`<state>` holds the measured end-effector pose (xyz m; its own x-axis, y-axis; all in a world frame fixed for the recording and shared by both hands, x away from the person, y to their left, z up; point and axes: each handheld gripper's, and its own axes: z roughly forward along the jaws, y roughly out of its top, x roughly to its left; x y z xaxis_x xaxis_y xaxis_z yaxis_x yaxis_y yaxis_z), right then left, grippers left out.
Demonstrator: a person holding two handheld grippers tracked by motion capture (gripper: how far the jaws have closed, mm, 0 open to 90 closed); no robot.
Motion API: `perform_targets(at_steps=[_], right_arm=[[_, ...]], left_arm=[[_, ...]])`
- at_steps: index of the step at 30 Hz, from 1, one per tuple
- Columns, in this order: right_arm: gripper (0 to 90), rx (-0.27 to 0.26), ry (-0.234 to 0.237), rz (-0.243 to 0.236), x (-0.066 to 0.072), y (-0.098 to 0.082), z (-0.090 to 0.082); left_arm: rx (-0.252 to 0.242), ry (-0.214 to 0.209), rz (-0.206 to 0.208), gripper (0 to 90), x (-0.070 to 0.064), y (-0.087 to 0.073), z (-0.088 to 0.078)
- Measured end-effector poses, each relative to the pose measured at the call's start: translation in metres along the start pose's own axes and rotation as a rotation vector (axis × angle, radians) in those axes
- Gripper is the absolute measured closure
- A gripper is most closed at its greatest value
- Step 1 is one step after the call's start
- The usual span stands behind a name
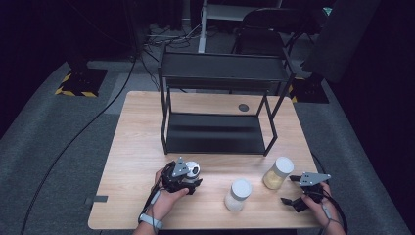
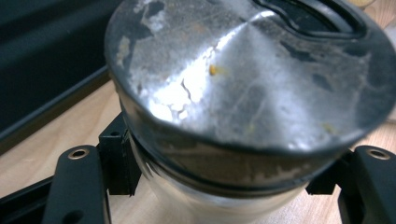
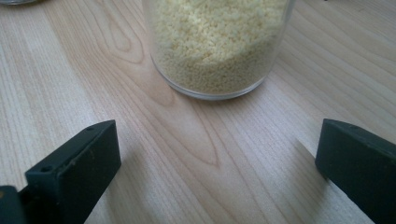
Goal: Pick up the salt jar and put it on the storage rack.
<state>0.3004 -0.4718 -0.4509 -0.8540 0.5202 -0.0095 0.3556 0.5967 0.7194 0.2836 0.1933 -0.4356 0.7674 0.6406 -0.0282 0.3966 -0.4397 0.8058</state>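
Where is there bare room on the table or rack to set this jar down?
Both tiers of the black metal rack are bare. The wooden table is open left of it. The front right is crowded: the clear white-filled jar, the clear jar of yellow grains and the right gripper.

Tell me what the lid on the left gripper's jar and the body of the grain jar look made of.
Lid: seemingly brushed metal, scuffed, with streaky glare.
Grain jar: clear glass or plastic, since the yellow grains show through the wall; which one is unclear.
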Motion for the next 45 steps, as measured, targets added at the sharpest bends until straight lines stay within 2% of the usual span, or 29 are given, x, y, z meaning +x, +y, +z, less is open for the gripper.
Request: perform_targets(at_steps=[4, 9, 10, 13, 20, 30, 37, 45], right_arm=[[0.0, 0.0, 0.0, 0.0, 0.0, 0.0, 0.0], [0.0, 0.0, 0.0, 0.0, 0.0, 0.0, 0.0], [0.0, 0.0, 0.0, 0.0, 0.0, 0.0, 0.0], [0.0, 0.0, 0.0, 0.0, 0.0, 0.0, 0.0], [0.0, 0.0, 0.0, 0.0, 0.0, 0.0, 0.0], [0.0, 0.0, 0.0, 0.0, 0.0, 0.0, 0.0], [0.0, 0.0, 0.0, 0.0, 0.0, 0.0, 0.0], [0.0, 0.0, 0.0, 0.0, 0.0, 0.0, 0.0]], left_arm=[[-0.014, 0.01, 0.018, 29.8, 0.0, 0.009, -0.007], [-0.021, 0.003, 0.031, 29.8, 0.003, 0.021, -0.012], [-0.018, 0.001, 0.043, 29.9, 0.004, 0.029, -0.015], [-0.023, 0.001, 0.058, 29.9, 0.008, 0.041, -0.019], [-0.033, -0.001, 0.07, 29.9, 0.018, 0.062, -0.025], [-0.048, -0.017, 0.042, 29.9, 0.037, 0.078, -0.022], [-0.039, 0.003, 0.057, 29.9, 0.043, 0.095, -0.016], [-0.089, 0.006, 0.042, 30.0, 0.062, 0.095, -0.003]])
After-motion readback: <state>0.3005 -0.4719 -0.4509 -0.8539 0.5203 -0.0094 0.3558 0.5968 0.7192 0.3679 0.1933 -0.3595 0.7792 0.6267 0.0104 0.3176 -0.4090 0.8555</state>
